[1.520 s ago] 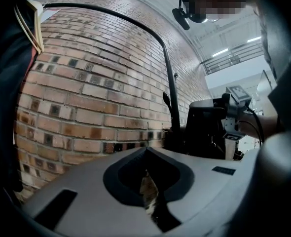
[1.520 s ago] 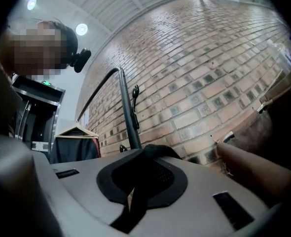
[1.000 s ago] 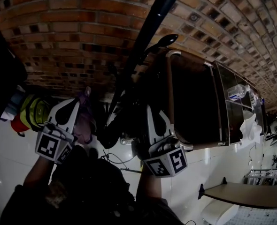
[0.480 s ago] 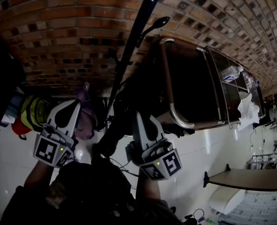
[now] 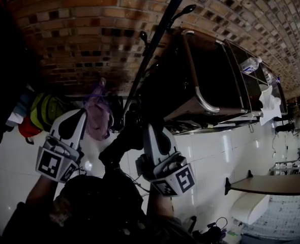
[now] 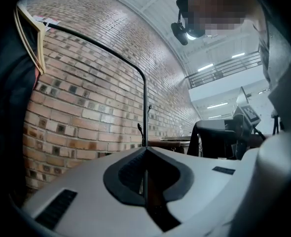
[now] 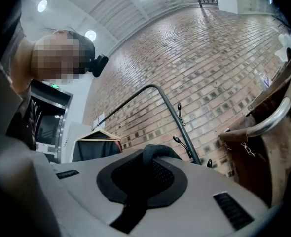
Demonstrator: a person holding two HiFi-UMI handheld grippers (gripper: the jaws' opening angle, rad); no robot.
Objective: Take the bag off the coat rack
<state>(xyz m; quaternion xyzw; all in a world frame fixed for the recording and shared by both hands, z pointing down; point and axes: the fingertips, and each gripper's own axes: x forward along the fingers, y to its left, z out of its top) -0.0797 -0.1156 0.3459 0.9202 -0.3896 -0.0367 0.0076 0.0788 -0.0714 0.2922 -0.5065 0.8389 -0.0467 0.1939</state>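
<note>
black bag strap sits pinched in the right gripper, near the coat rack pole. the left gripper has its jaws pressed together on nothing.

No writing can be read from here. The marker cube on the left gripper and the one on the right gripper, low in the head view, carry only black-and-white square patterns, with no letters or digits. A small white tag at the upper left of the left gripper view is too small to read. So is a green lit sign at the left of the right gripper view.
</note>
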